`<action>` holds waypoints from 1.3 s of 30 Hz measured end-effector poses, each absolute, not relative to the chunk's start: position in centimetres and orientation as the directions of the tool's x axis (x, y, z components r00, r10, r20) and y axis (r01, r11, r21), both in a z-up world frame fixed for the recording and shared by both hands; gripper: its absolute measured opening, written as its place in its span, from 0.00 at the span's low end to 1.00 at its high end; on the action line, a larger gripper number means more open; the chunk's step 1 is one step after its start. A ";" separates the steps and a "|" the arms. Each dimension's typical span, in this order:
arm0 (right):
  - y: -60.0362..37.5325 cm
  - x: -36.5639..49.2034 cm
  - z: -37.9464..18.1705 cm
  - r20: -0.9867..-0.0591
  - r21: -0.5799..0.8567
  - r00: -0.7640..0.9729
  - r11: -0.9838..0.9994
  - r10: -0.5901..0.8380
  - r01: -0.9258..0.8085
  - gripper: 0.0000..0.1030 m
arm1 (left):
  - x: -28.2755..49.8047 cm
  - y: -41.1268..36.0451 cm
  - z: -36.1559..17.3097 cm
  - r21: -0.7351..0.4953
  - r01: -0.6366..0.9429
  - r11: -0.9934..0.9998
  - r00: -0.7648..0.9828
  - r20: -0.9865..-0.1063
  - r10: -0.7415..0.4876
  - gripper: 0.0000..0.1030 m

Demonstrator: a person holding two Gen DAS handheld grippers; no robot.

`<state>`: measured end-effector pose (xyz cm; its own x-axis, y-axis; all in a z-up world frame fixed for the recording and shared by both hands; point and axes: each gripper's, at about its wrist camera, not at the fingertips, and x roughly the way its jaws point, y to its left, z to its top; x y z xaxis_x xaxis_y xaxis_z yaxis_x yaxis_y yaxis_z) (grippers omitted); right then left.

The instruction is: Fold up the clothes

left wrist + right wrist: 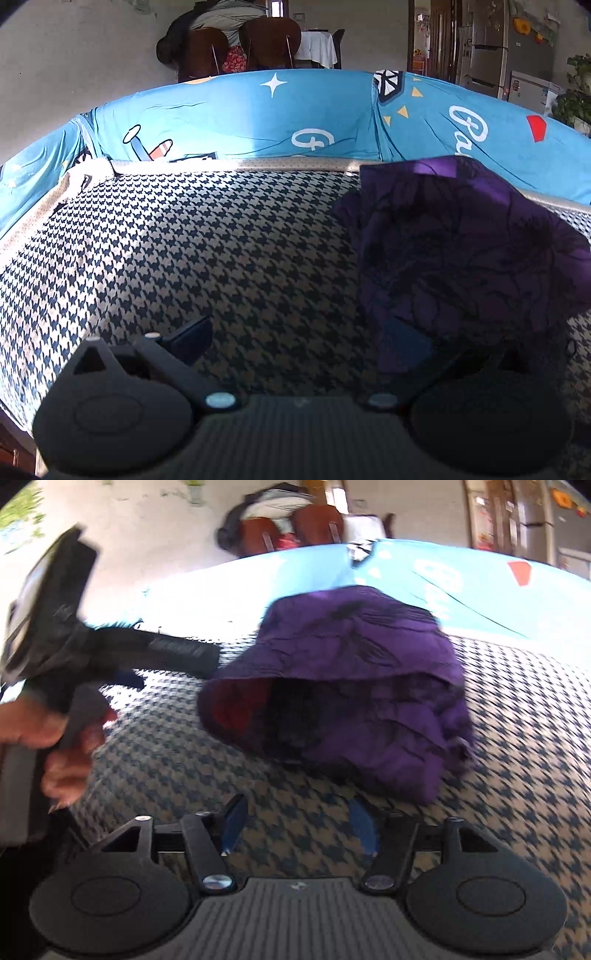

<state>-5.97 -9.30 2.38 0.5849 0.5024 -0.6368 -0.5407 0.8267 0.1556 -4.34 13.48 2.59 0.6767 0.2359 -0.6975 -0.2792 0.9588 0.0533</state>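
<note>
A purple garment with dark line print [465, 251] lies bunched on the houndstooth surface [221, 258]. In the left wrist view it drapes over my right finger; my left gripper [303, 339] stands open, its left finger [192, 336] bare. In the right wrist view the garment [369, 686] forms a mound just beyond my right gripper [299, 823], which is open and empty above the houndstooth surface [295, 812]. The left gripper's body [110, 646] reaches into the garment's left edge, held by a hand [62, 746]. This view is motion-blurred.
A blue printed cover [277, 118] forms a raised back and left side behind the houndstooth surface. Beyond it stand brown chairs [240, 48], a table with a white cloth [317, 46], a refrigerator [509, 51] and a plant [576, 92].
</note>
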 end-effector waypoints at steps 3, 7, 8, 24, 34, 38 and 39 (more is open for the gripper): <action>-10.2 -6.3 2.5 -0.637 0.139 0.620 0.859 0.458 -0.492 0.65 | -5.1 12.6 1.4 0.054 -0.264 0.963 0.653 -0.725 0.220 1.00; -11.2 -6.1 2.2 -0.678 0.128 0.630 0.905 0.378 -0.405 0.70 | -6.1 11.4 -0.2 0.049 -0.244 0.969 0.617 -0.763 0.194 1.00; -11.4 -6.0 2.1 -0.690 0.126 0.630 0.915 0.358 -0.382 0.71 | -6.4 11.1 -0.6 0.052 -0.239 0.970 0.607 -0.771 0.191 1.00; -13.2 -5.6 1.0 -0.773 0.069 0.605 0.973 0.191 -0.219 0.83 | -9.5 7.7 -3.2 0.019 -0.209 0.978 0.519 -0.845 0.127 1.00; -13.4 -5.4 0.5 -0.793 0.071 0.586 0.980 0.168 -0.184 0.99 | -10.5 7.4 -3.3 0.021 -0.197 0.980 0.535 -0.836 0.125 1.00; -13.5 -5.1 0.4 -0.797 0.083 0.581 0.983 0.164 -0.164 1.00 | -10.9 7.4 -3.2 0.019 -0.192 0.981 0.539 -0.834 0.121 1.00; -13.5 -5.1 0.4 -0.799 0.084 0.579 0.983 0.163 -0.162 1.00 | -10.8 7.6 -3.1 0.016 -0.190 0.982 0.537 -0.835 0.118 1.00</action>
